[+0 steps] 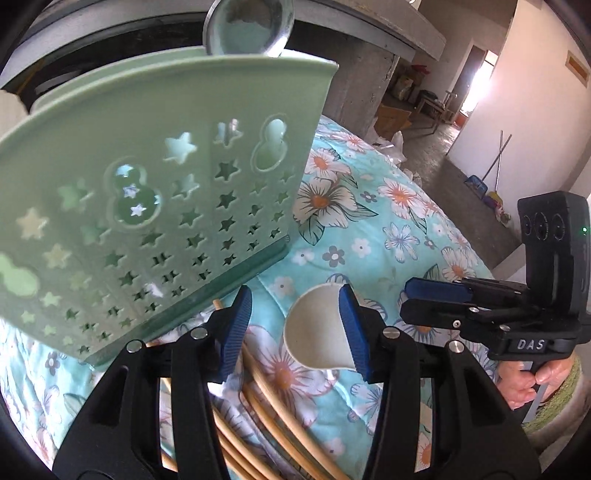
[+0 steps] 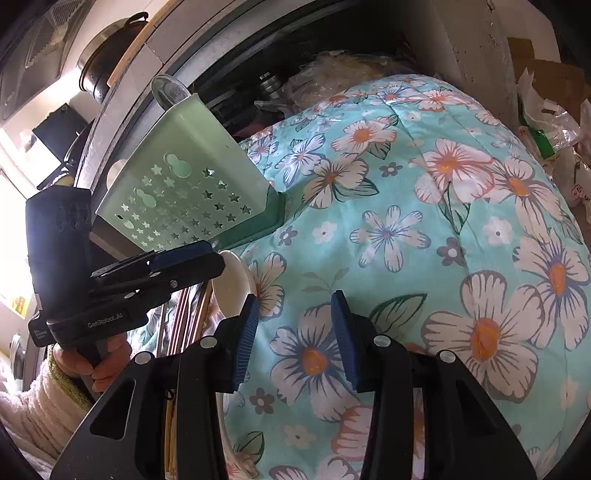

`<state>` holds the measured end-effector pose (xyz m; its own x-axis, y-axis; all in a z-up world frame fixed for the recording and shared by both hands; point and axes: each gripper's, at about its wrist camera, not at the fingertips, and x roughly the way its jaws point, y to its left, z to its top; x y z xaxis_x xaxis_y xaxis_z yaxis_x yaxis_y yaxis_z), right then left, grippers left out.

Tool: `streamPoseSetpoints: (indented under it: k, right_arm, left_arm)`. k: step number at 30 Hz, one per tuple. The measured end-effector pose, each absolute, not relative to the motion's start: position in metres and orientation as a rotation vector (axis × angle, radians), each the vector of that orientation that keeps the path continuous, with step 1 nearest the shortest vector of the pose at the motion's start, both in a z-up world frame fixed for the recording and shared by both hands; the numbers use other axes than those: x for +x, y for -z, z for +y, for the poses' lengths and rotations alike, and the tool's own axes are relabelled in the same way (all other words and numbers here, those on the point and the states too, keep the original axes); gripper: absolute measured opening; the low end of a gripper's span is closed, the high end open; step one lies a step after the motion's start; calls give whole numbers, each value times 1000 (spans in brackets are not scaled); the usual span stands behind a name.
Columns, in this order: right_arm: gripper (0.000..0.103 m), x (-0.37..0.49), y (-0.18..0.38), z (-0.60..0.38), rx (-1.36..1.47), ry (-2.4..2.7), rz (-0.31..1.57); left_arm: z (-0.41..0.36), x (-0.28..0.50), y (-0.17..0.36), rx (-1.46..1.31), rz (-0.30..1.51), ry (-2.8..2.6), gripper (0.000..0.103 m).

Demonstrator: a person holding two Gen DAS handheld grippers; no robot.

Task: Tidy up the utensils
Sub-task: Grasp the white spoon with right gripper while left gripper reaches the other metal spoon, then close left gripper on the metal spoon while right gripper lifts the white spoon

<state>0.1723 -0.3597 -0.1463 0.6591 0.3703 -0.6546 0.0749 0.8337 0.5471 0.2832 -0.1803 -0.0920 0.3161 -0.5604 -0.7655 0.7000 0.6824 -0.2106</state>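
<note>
Left wrist view: left gripper jaws partly apart, nothing clamped; white spoon lies on the floral cloth touching the right pad, chopsticks below, green holder far left with a metal spoon in it. Right wrist view: right gripper narrowly apart, empty over the cloth; holder far left.

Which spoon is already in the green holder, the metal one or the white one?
The metal spoon: its bowl sticks up above the green holder; the white spoon lies on the quilt.
</note>
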Motion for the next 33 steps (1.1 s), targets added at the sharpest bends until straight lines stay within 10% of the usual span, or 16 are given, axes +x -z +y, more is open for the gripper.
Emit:
streamPoseSetpoints:
  k: [23, 33]
  right_arm:
    - [40, 178, 150, -354, 575, -192, 856]
    - [40, 178, 150, -353, 577, -188, 855]
  left_arm:
    - [-160, 275, 110, 368, 948, 632, 36]
    - [-147, 287, 104, 212, 992, 630, 14]
